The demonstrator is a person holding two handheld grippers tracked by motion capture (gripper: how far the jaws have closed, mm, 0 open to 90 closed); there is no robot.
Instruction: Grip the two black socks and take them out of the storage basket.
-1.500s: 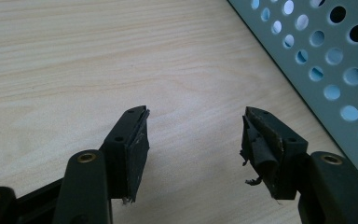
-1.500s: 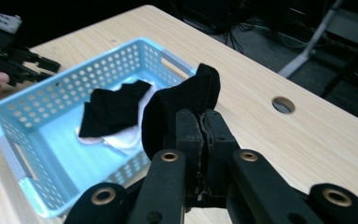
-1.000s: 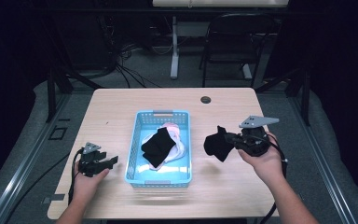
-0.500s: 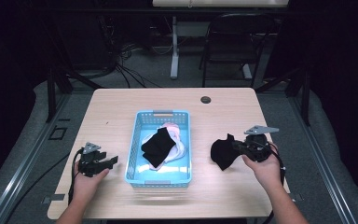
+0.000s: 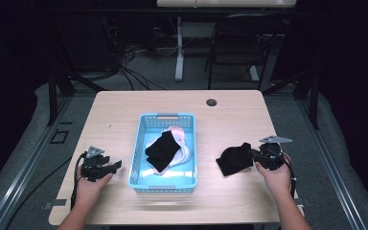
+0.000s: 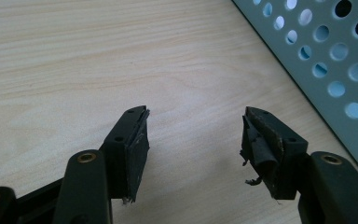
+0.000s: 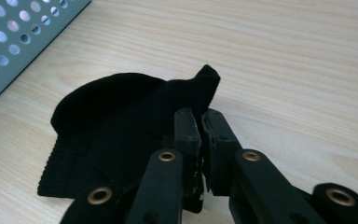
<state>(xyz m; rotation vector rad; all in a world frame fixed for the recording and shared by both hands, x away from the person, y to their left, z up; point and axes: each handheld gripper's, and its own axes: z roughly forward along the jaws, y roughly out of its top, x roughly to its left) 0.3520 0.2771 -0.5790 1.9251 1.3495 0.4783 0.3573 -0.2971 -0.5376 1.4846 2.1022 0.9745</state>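
Black sock (image 5: 234, 159) laid on the desk (image 5: 124, 115), clear of the blue basket (image 5: 165, 117).
Right tongs (image 7: 200, 116), just easing apart, still pinch its edge for placement; left tongs (image 6: 193, 126) wait open, empty.

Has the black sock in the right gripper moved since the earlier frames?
Yes. The black sock, pinched by the right gripper, has come down onto the table, farther right of the blue basket.

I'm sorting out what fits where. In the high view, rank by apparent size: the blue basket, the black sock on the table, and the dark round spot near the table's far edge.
1. blue basket
2. black sock, lying right of the basket
3. dark round spot
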